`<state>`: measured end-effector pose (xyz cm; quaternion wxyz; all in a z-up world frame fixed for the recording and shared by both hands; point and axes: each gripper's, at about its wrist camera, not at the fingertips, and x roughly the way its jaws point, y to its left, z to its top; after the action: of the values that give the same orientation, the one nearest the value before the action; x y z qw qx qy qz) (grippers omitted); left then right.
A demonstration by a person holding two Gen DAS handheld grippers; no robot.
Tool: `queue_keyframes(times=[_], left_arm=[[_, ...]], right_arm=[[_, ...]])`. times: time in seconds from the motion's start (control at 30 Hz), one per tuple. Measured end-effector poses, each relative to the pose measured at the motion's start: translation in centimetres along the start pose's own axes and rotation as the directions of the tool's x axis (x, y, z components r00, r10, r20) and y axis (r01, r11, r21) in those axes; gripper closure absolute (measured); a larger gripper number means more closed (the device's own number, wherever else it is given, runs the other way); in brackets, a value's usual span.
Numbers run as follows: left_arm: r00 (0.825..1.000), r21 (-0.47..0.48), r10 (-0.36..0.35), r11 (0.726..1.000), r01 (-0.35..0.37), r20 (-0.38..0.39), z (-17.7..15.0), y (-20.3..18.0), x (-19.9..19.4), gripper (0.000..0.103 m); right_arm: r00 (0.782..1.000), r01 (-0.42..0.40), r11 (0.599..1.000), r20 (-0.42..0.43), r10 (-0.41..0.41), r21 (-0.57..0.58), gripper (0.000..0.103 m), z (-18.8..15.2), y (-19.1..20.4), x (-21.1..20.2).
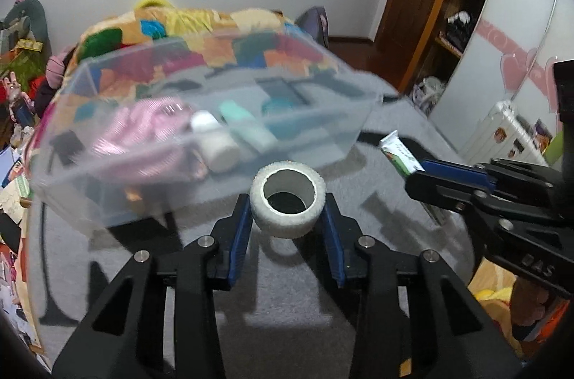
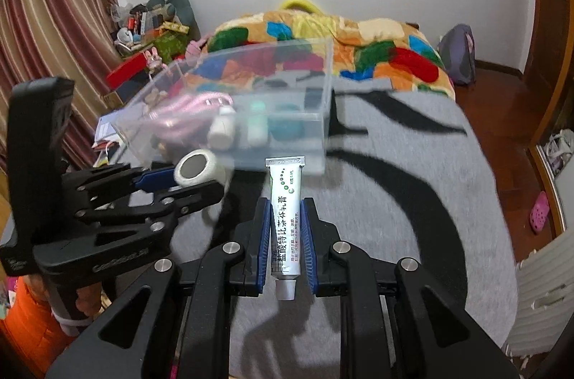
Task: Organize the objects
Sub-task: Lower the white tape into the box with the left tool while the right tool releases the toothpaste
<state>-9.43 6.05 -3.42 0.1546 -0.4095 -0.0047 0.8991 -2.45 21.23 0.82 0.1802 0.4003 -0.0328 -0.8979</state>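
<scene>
1 tape roll (image 1: 288,199), 1 tube (image 2: 286,217), both gripped; 1 bin (image 1: 201,113).

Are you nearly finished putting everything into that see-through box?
Nearly. The clear box already holds a white bottle, a mint tube and pink items. The left gripper holds a tape roll, the right gripper an ointment tube; both remain outside the box.
</scene>
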Motion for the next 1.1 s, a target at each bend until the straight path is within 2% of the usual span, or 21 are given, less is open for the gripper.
queue_keyframes(times=[0.23,0.4,0.63,0.93,1.03,1.1], left_arm=[[0.992,-0.039,0.037,0.999,-0.033,0.120,2.7,2.1,-4.1,0.065],[0.985,-0.069,0.080,0.995,-0.070,0.151,4.4,4.3,-5.1,0.065],[0.986,-0.116,0.129,0.986,-0.117,0.103,5.7,7.7,-2.8,0.065],[0.991,-0.136,0.130,0.983,-0.126,0.021,4.8,8.9,0.3,0.065],[0.993,-0.135,0.116,0.984,-0.114,0.009,4.6,8.9,0.6,0.061],[0.993,-0.130,0.120,0.985,-0.116,0.017,4.5,8.6,0.2,0.052]], right_arm=[[0.996,0.001,0.999,0.089,0.002,-0.039,0.088,4.0,1.2,-0.7],[0.993,-0.005,0.999,0.121,0.012,-0.053,0.088,7.1,2.2,0.2],[0.997,-0.011,0.997,0.071,0.017,-0.077,0.088,9.8,3.8,4.6],[0.999,-0.004,0.993,-0.052,-0.002,-0.115,0.087,9.4,4.7,10.4],[0.997,-0.013,0.992,-0.077,0.003,-0.129,0.087,8.9,4.7,10.7],[0.997,-0.016,0.991,-0.077,0.006,-0.131,0.086,8.8,4.6,10.4]])
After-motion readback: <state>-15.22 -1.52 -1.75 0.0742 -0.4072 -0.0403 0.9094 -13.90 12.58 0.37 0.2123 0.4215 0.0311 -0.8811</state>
